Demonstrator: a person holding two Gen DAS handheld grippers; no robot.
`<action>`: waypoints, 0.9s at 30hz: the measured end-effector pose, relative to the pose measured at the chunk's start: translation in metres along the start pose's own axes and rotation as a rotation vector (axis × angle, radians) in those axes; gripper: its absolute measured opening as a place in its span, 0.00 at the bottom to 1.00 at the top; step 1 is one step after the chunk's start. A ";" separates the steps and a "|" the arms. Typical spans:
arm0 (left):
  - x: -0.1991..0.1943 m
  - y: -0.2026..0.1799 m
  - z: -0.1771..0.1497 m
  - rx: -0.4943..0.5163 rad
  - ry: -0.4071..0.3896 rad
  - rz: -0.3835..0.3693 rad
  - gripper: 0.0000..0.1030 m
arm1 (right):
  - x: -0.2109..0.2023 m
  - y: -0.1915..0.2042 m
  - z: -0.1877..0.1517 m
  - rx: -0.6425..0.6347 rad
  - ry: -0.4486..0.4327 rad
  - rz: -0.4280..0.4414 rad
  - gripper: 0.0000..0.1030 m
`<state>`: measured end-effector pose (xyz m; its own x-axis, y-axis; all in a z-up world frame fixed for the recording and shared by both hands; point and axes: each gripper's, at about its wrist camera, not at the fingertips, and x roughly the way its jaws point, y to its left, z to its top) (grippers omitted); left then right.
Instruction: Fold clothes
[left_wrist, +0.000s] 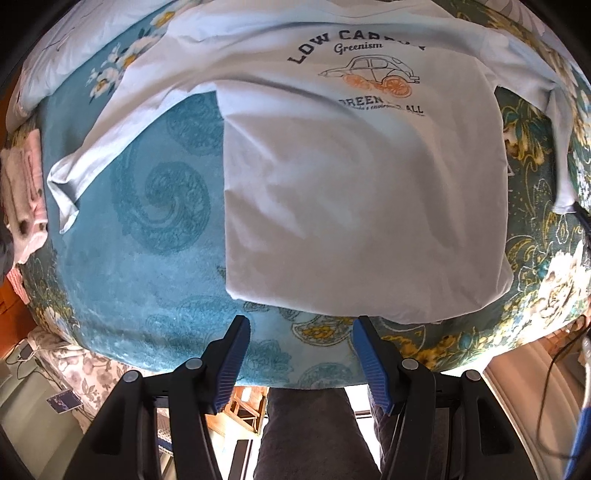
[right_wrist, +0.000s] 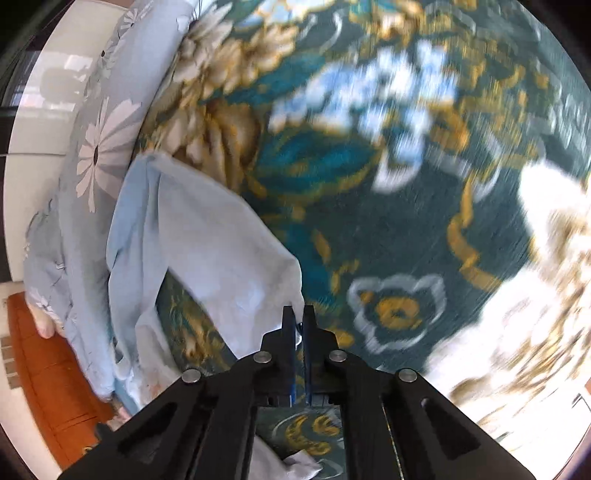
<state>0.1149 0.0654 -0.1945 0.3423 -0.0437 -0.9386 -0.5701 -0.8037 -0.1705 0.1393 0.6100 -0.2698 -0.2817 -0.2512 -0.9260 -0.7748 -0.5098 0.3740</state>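
- Blue-padded black fingers of the left gripper (left_wrist: 299, 325): nearest the lens, spread wide apart, holding nothing, hovering just short of the shirt's near hem and touching no cloth.
- Pale blue long-sleeved cotton shirt with a dark "LOW CARBON" car print (left_wrist: 365, 206): lies print-up on the bed, long axis running straight away from the left fingers, hem nearest, printed chest farther off. Body flat with light creases.
- Left-hand sleeve (left_wrist: 110, 140): spread outward and down across the bedcover, cuff lying loose, well apart from the left fingers.
- Right-hand sleeve (left_wrist: 554, 122): trails down the shirt's far side; its cuff end meets a dark tip at the left view's edge, judged to be the other tool.
- Right gripper (right_wrist: 300, 314): fingers drawn together and clamped on a corner of pale blue cloth (right_wrist: 207, 251), lifted off the bedcover; heavy blur in this view suggests motion.
- Teal plush bedcover with paisley and gold-white flowers (left_wrist: 147, 258): carries the shirt.
- Folded pink cloth (left_wrist: 26, 188): at the bed's left edge, clear of the shirt.
- Blue daisy-print pillow (right_wrist: 99, 155): beyond the lifted sleeve.
- Judgement: a sleeve fold is in hand on the right side; the coming move turns on carrying that cuff inward across the body, the right gripper being the nearer.
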 end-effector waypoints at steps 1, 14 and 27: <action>0.001 0.000 0.001 0.000 0.003 0.000 0.60 | -0.006 -0.002 0.009 -0.015 -0.015 -0.025 0.03; 0.005 0.005 0.008 -0.029 0.008 -0.002 0.60 | -0.049 0.004 0.147 -0.288 -0.209 -0.384 0.02; 0.002 0.038 -0.008 -0.111 -0.049 -0.018 0.62 | -0.027 0.052 0.160 -0.411 -0.155 -0.453 0.05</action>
<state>0.0994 0.0299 -0.2008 0.3133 -0.0020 -0.9497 -0.4767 -0.8652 -0.1554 0.0162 0.7214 -0.2339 -0.0793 0.1708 -0.9821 -0.5640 -0.8201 -0.0971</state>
